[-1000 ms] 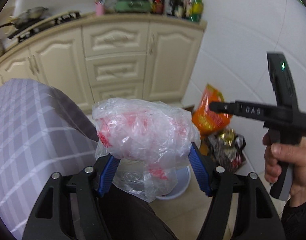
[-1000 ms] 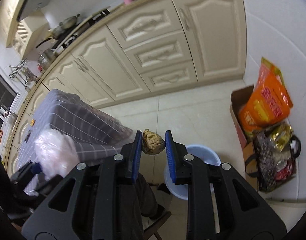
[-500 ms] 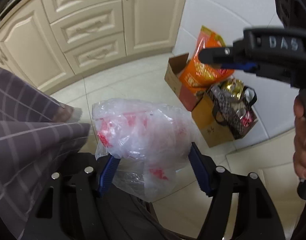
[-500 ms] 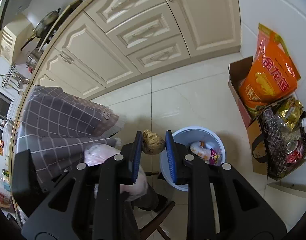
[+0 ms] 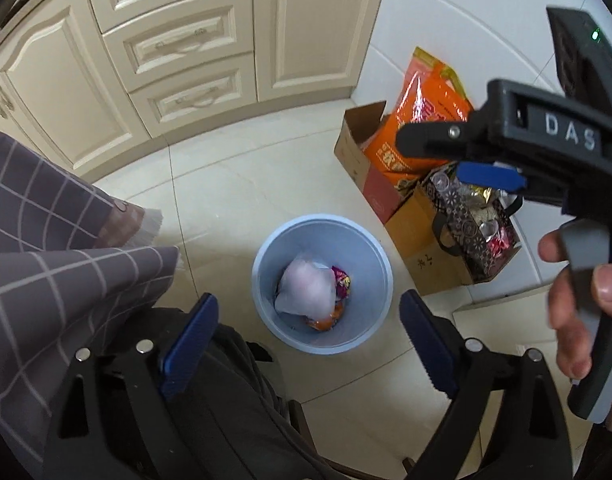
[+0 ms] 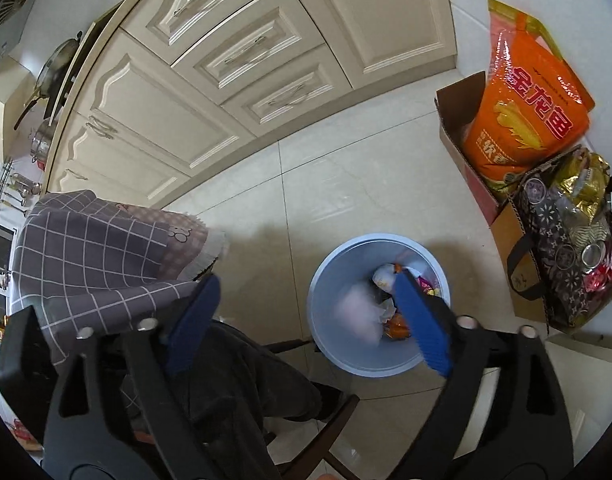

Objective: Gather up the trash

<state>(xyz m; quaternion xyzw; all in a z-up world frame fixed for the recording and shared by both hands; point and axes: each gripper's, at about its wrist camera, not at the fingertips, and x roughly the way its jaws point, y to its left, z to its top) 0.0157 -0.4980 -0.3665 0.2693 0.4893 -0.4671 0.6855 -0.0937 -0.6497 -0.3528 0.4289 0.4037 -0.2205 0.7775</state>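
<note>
Tablecloth with a grey check pattern fills the left of the left wrist view, and a corner of it hangs over the pale floor tiles. Cream cabinets with drawers run across the upper left of the frame. At the bottom, the left gripper points steeply down; its jaws are opening and stand wide apart, with nothing between the blue pads. In the gap between them, lower on the floor, stands a light blue bin. A pale plastic bag lies inside it, on top of some coloured wrappers. To the right of the bin, against the white wall, is a cardboard box with an orange bag in it, and beside that a dark patterned tote full of shiny packets. At the right edge of the frame a hand holds the right gripper, seen from the side.

In the right wrist view the same tablecloth is at the left and the bin is at the lower centre. The right gripper's jaws are also opening, spread wide and blurred, and they hold nothing. The pale bag looks blurred inside the bin. A small brown lump cannot be made out clearly among the trash.
</note>
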